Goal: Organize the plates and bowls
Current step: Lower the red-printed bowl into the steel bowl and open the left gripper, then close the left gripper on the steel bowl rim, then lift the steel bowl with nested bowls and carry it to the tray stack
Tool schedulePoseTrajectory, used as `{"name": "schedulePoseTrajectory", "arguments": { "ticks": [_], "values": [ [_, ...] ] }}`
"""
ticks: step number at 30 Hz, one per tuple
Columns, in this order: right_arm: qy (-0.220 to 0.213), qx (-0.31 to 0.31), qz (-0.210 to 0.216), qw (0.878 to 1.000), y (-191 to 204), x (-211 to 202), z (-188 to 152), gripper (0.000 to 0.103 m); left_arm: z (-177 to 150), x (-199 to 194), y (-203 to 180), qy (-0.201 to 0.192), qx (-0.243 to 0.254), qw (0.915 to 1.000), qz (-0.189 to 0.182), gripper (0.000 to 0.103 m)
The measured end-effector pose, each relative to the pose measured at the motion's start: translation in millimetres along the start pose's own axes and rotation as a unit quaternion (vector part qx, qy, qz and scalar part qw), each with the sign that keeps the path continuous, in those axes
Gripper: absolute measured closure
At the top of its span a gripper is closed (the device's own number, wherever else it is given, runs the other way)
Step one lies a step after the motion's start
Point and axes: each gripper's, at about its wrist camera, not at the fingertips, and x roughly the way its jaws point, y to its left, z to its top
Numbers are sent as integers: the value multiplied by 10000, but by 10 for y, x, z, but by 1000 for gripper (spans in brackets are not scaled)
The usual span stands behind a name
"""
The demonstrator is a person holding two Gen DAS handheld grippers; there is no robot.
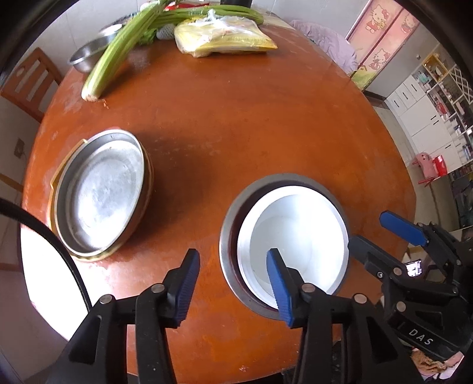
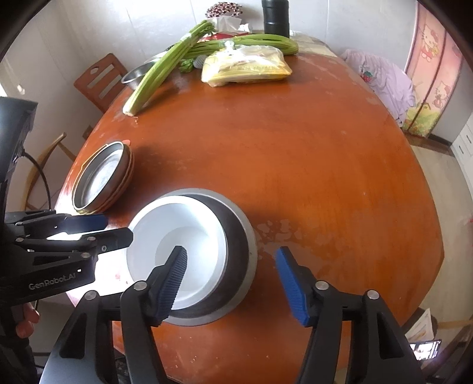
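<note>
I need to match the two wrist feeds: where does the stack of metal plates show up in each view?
Left wrist view: the stack of metal plates lies at left centre, left of the white bowl.
Right wrist view: the stack lies at left, above and left of the white bowl.
Shared landmark: the celery at the table's far side.

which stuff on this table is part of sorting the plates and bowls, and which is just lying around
Part of the job:
- white bowl nested in metal bowl
- stacked metal plates
- small steel bowl, likely

Lying about:
- celery stalks
- bagged yellow packet
- black bottle
</note>
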Motion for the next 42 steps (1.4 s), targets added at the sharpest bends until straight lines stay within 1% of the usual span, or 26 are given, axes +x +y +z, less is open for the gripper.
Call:
{"name": "schedulePoseTrajectory", "arguments": {
  "ticks": [5,8,14,18,23,27,30,31,33,35,37,42],
  "values": [
    [89,115,53,9999,-50,61,-32,36,2,82,10,93,-74,9999,50,55],
    [181,169,122,9996,-79,116,-52,35,8,139,10,168,-126,9998,7,55],
    [319,220,161,9991,-136,234,-65,35,39,285,-8,290,-143,9995,64,54],
    [413,287,261,9984,-180,320,-66,35,60,388,-27,356,-121,9992,137,54],
    [517,291,332,9977,-193,429,-77,35,91,536,-55,461,-153,9987,123,54],
    [582,395,444,9965,-226,511,-83,35,95,682,-63,617,-204,9979,7,54],
    [613,410,507,9960,-233,553,-82,35,115,727,-70,617,-228,9978,-123,54],
    [636,408,530,9957,-227,574,-85,36,124,738,-77,615,-223,9977,-149,54],
    [655,397,628,9951,-216,597,-88,43,141,758,-102,622,-209,9976,-202,56],
    [692,384,774,9939,-186,616,-97,52,140,762,-133,625,-205,9976,-196,58],
    [701,359,750,9941,-159,615,-89,52,161,766,-129,624,-204,9976,-203,59],
    [664,320,699,9948,-127,580,-8,52,226,615,-138,433,-142,9988,-158,61]
  ]
}}
